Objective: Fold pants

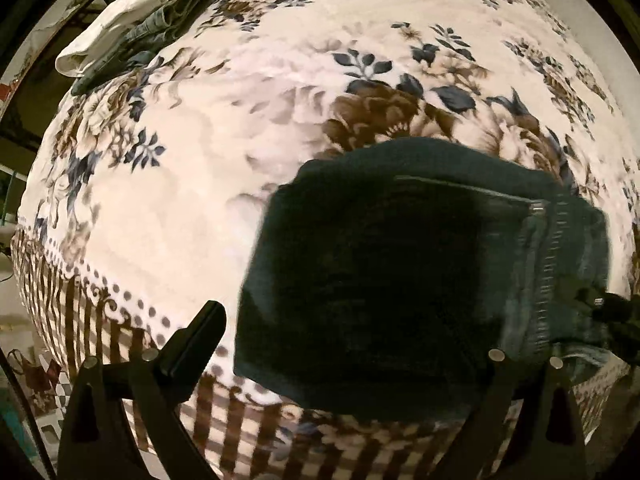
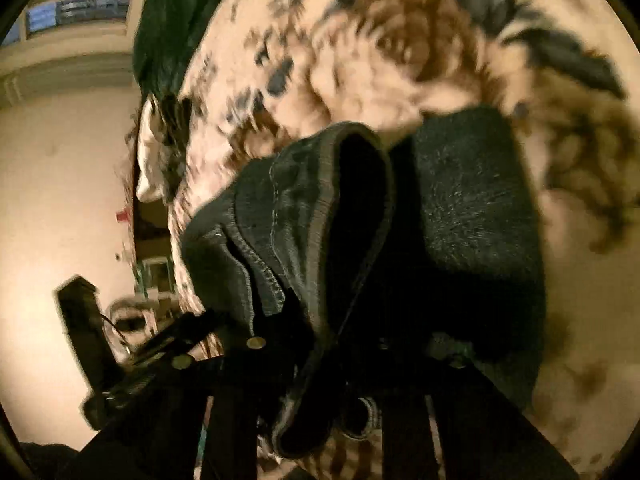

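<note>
Dark folded pants [image 1: 380, 280] lie on a floral blanket [image 1: 200, 160] near its front edge, zipper and lighter seam at their right side. My left gripper [image 1: 344, 344] hovers above them with its jaws wide apart and nothing between them; its left finger [image 1: 196, 344] shows, the right one is hidden behind the cloth. In the right wrist view the pants [image 2: 472, 208] fill the centre, a seamed edge [image 2: 304, 200] bunched and lifted. My right gripper [image 2: 340, 360] is shut on that edge. It also shows at the right rim of the left wrist view [image 1: 616, 312].
A heap of other clothes [image 1: 132, 28], white and grey-green, lies at the blanket's far left corner. The blanket's checked border [image 1: 240, 420] hangs over the near edge. A dark cloth [image 2: 172, 24] lies far off in the right wrist view, beside a pale wall [image 2: 60, 200].
</note>
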`<state>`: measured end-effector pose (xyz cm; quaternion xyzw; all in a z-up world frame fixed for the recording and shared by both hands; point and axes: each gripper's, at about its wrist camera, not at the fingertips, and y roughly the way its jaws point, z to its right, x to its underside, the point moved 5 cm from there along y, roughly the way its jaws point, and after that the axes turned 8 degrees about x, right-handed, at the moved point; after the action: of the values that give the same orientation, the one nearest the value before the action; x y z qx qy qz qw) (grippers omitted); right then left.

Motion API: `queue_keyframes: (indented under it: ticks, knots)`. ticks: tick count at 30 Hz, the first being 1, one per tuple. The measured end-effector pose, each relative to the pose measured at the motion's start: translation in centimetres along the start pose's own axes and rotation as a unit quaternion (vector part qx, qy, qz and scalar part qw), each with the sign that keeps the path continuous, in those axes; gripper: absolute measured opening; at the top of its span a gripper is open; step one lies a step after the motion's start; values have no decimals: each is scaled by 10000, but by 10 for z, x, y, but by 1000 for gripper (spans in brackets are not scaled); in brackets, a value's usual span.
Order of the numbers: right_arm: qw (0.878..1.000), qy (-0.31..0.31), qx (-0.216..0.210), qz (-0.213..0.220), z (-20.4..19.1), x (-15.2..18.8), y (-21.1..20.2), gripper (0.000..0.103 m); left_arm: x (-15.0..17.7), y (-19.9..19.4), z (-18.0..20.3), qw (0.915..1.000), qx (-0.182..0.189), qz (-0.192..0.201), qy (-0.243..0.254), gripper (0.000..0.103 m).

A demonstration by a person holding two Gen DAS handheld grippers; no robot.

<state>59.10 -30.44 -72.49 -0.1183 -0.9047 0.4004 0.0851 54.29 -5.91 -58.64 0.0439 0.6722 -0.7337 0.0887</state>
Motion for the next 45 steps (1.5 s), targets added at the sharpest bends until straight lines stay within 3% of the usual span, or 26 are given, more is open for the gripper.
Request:
queue_keyframes:
  ticks: [5,9,11,13,18,19,20,21,22,24,25,26,27,29,30,31,32,34,35,36,38,40,43,44,45]
  knots:
    - [9977,435,63,507,29,-15,-47,17,-8,-9,-2,9996,211,133,-142,99]
    - [9975,618,203,261,73,-19,-55,17,-16,-6,-2,9979,526,106,-362,99]
    - [9972,746,100,27,83,-21,-43,25,-21,-2,-1,9969,656,76,-433,99]
    - [9976,669,176,-83,88,-20,-34,48,-31,5,1,9956,800,70,-477,99]
    - [9953,962,-65,-99,106,-15,-38,55,-66,42,4,9888,1372,-204,-546,99]
    - [9950,991,-61,-40,108,-14,-39,55,-72,50,4,9875,1458,-231,-551,96]
    - [9949,1008,-33,19,111,-13,-40,54,-78,58,4,9864,1515,-277,-571,80]
    - [9944,1059,-15,33,114,-12,-40,44,-84,67,2,9819,1734,-346,-683,63]
    - [9939,1103,3,24,116,-11,-40,37,-89,75,-2,9748,1982,-436,-927,61]
    - [9934,1147,59,17,119,-10,-39,37,-98,89,-19,9674,2020,-527,-1436,51]
    - [9937,1109,147,-9,123,-9,-39,37,-99,93,-27,9598,2155,-557,-1711,51]
    - [9940,1060,261,-44,128,-6,-41,37,-99,98,-36,9445,2419,-645,-2126,50]
    - [9942,1033,291,-72,128,-6,-42,37,-100,98,-38,9365,2585,-718,-2259,50]
    - [9946,1014,182,-163,126,-5,-42,38,-101,94,-36,9289,2826,-851,-2234,55]
    - [9947,998,145,-193,124,-6,-44,40,-99,91,-32,9299,2854,-995,-2096,61]
    - [9946,997,181,-227,123,-7,-46,52,-99,89,-29,9297,2896,-1064,-2014,64]
    - [9944,986,267,-254,124,-8,-49,56,-96,87,-25,9302,2933,-1158,-1879,68]
    - [9948,947,249,-268,118,-10,-48,58,-90,86,-10,9365,2920,-1409,-1335,68]
    - [9948,946,234,-295,117,-10,-48,58,-88,85,-3,9440,2797,-1438,-994,67]
    - [9948,937,227,-325,118,-9,-48,58,-86,83,2,9500,2714,-1358,-733,49]
    - [9952,844,299,-384,116,-8,-44,58,-89,76,13,9637,2434,-1076,-212,36]
    - [9960,689,510,-266,109,-8,-43,40,-95,74,12,9654,2423,-913,-304,32]
    - [9950,677,690,-248,105,-8,-40,31,-104,91,-3,9657,2321,-919,-720,30]
    - [9947,680,737,-235,104,-8,-40,31,-107,97,-11,9615,2375,-937,-1012,26]
    - [9942,685,796,-236,104,-8,-39,31,-109,105,-25,9479,2593,-941,-1596,26]
